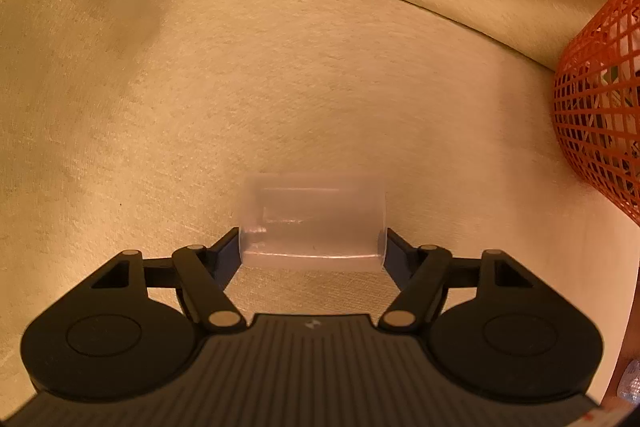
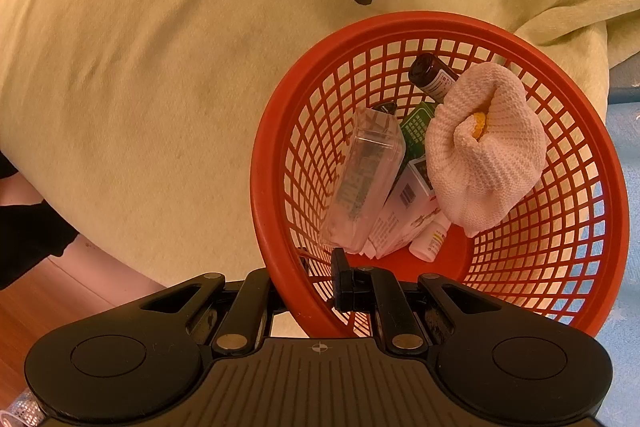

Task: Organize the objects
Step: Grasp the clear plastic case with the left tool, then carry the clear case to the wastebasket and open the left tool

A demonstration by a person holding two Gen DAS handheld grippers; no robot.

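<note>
Basket [image 2: 520,39], red mesh on a cream blanket [image 2: 140,87], occupies 4 o'clock of the right wrist view and holds a knitted cloth [image 2: 486,147], clear case [image 2: 362,183], cartons and bottles. Right gripper [image 2: 308,291] pinches its near rim at 6 o'clock. Left gripper [image 1: 312,251] clamps a clear cup [image 1: 312,223] above the blanket, basket at 3 o'clock.

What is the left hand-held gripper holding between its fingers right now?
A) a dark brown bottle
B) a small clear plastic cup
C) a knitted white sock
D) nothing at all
B: in the left wrist view the left hand-held gripper has its fingers closed on a small clear plastic cup above the cream blanket, while the sock and brown bottle lie in the orange basket.
</note>
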